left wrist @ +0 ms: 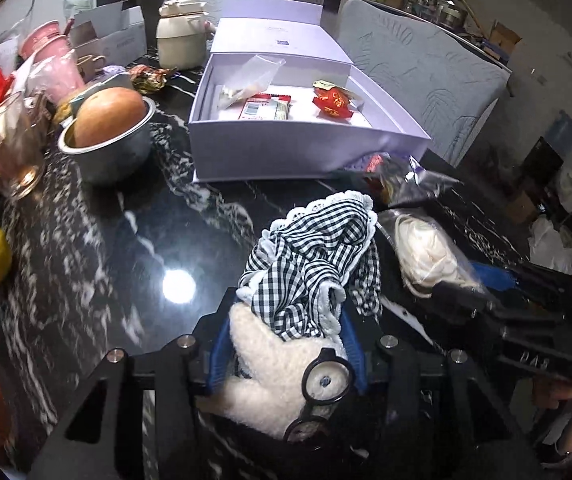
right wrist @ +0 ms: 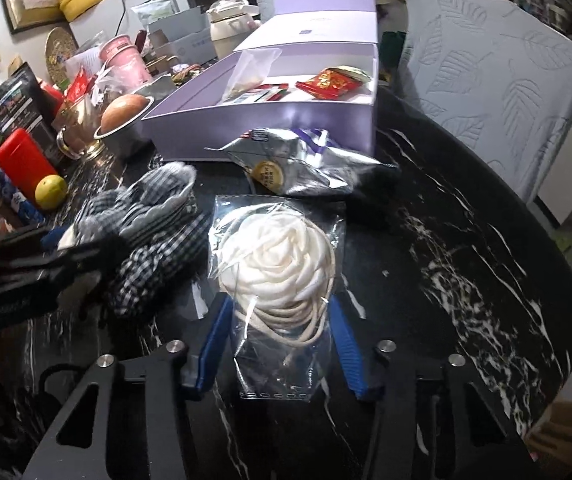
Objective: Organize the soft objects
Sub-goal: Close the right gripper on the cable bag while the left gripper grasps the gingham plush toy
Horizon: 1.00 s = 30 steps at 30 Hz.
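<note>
Left wrist view: blue fingers [left wrist: 221,344] clamp a fluffy white plush toy in black-and-white gingham cloth [left wrist: 286,320] over the black marble tabletop [left wrist: 125,240]; soft, light, best gripped mid-body.

Right wrist view: blue fingers [right wrist: 215,344] pinch a clear plastic bag of coiled cream cord [right wrist: 277,268] lying on the tabletop; slippery, squashy.

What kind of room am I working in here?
Probably a lived-in home dining or living area: a black marble-look table crowded with snacks, a quilted chair cover, and a pot holding a round fruit.
</note>
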Tool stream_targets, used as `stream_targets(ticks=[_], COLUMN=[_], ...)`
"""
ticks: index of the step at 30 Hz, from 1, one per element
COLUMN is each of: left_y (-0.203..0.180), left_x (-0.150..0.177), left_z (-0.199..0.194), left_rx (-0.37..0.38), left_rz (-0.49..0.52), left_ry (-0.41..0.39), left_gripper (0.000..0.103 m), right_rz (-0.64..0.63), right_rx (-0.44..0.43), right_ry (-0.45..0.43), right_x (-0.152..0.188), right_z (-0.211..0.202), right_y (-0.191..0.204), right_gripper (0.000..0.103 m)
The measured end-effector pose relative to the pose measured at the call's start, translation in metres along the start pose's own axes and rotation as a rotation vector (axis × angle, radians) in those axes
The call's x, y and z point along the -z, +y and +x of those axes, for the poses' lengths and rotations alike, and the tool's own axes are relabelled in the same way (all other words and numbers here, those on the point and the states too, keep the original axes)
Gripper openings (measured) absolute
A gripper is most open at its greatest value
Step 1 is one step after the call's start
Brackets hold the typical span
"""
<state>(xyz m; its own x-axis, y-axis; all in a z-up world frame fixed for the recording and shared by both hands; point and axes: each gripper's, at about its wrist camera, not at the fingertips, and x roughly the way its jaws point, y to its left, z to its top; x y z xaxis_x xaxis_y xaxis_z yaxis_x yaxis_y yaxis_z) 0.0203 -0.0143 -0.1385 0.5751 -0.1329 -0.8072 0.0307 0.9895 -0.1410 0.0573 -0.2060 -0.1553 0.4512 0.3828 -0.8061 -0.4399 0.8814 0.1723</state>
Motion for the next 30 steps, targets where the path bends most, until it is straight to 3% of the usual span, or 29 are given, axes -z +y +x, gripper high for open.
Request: stream_targets(ticks=[14,17,19,20,22,30], left_y=[-0.017,-0.021,-0.023,-0.025,-0.025,-0.019], left_x=[0.047,0.05,0.05,0.051,0.052,0.047], left_z=[-0.033,-0.03,-0.024,-0.019,-0.012,-0.005], left_rx=[-0.041,-0.067,-0.1,-0.12,-0.146,-0.108], left_rz=[-0.068,-0.056,-0.032,-0.015,0.005,-0.003], left_ry=[0.01,0.006,0.029,0.045,0.06,0.046], left_gripper=[0.047,0.051,0.058,0.059,0.059,0.063], right_rz=[-0.065,-0.061,-0.059,-0.061,-0.072,-0.044], right_rx=[-0.043,-0.034,-0.016,0.002,0.034,0.064], right_ry=[0.055,0.066,0.074,0.076,0.077,0.061], right_x=[0.039,0.044,0.046,0.045,0.045,0.032], right_z=[-0.032,-0.038,-0.037,-0.036,-0.033,-0.018], right_y=[-0.009,-0.013,-0.013,-0.012,-0.008,0.003], right_gripper=[0.048,0.056,0.084,0.089,0.091,0.091])
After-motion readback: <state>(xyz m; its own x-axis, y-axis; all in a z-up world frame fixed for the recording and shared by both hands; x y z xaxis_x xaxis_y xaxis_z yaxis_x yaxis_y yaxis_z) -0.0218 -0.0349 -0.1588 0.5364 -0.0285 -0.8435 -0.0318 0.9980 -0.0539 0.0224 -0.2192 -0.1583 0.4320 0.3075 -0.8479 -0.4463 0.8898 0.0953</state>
